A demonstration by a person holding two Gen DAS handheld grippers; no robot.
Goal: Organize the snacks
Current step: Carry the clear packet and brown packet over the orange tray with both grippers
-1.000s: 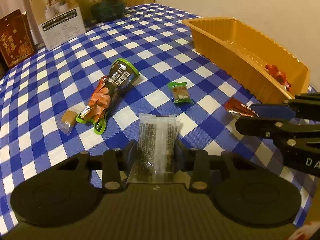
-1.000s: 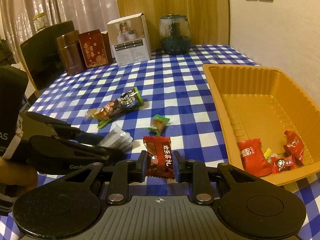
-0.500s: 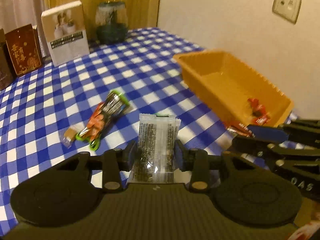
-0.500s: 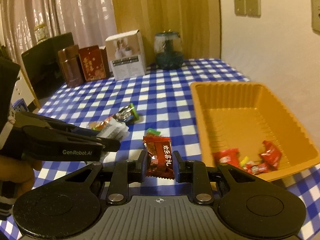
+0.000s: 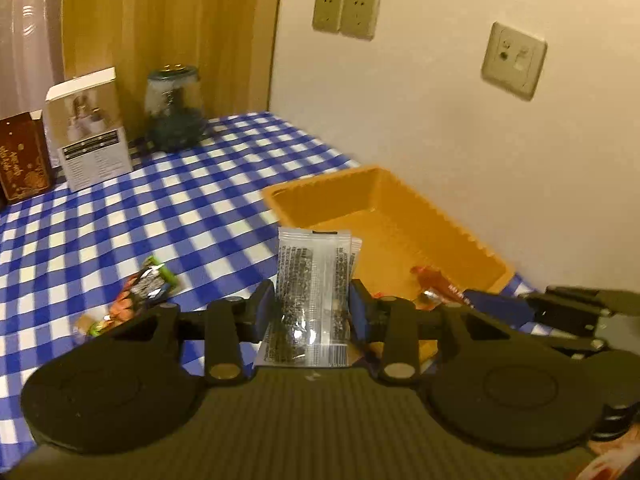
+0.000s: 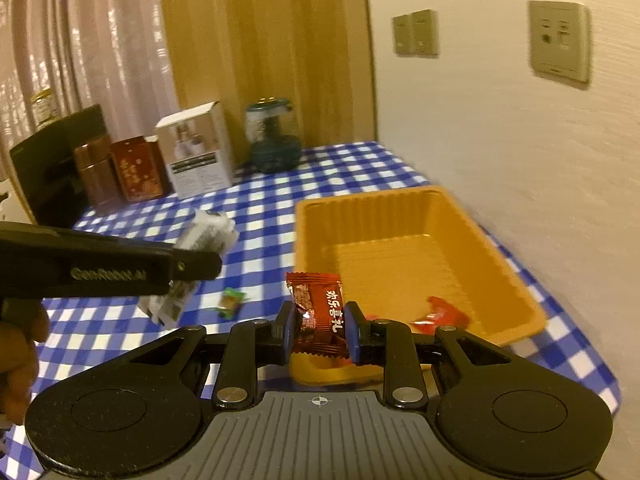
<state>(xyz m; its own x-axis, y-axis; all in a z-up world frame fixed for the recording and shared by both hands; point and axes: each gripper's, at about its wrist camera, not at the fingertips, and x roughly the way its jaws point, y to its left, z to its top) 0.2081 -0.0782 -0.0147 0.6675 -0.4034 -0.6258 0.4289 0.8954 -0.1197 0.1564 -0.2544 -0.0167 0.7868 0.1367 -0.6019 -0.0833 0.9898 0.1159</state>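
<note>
1. Snacks are split between both grippers, the bench and an orange tray (image 5: 400,216). Far to the left of the left hand-held gripper (image 5: 313,308), a dark red box (image 5: 22,158), a white box (image 5: 90,128) and a glass jar (image 5: 175,110) stand at the far edge of the bench (image 5: 160,208), which wears a blue-and-white check cloth.
2. Just left of and below that gripper, a green-edged snack bag (image 5: 140,292) lies flat on the cloth.
3. The left hand-held gripper pinches a clear sachet (image 5: 314,280) of dark bits, upright between its blue pads, raised off the bench.
4. Ahead and right of it sits the tray, with a red wrapper (image 5: 434,280) at its near end.
5. In the right wrist view, the left gripper reaches in from the left side, held by a hand (image 6: 18,360), the sachet sticking out past its tip.
6. A small green candy (image 6: 231,301) lies on the cloth, left of and ahead of the right hand-held gripper (image 6: 319,330).
7. The right hand-held gripper is clamped on a red candy (image 6: 320,312) with white lettering, held upright over the tray's near rim.
8. Right of and ahead of it, red candies (image 6: 442,314) rest in the tray's near corner.
</note>
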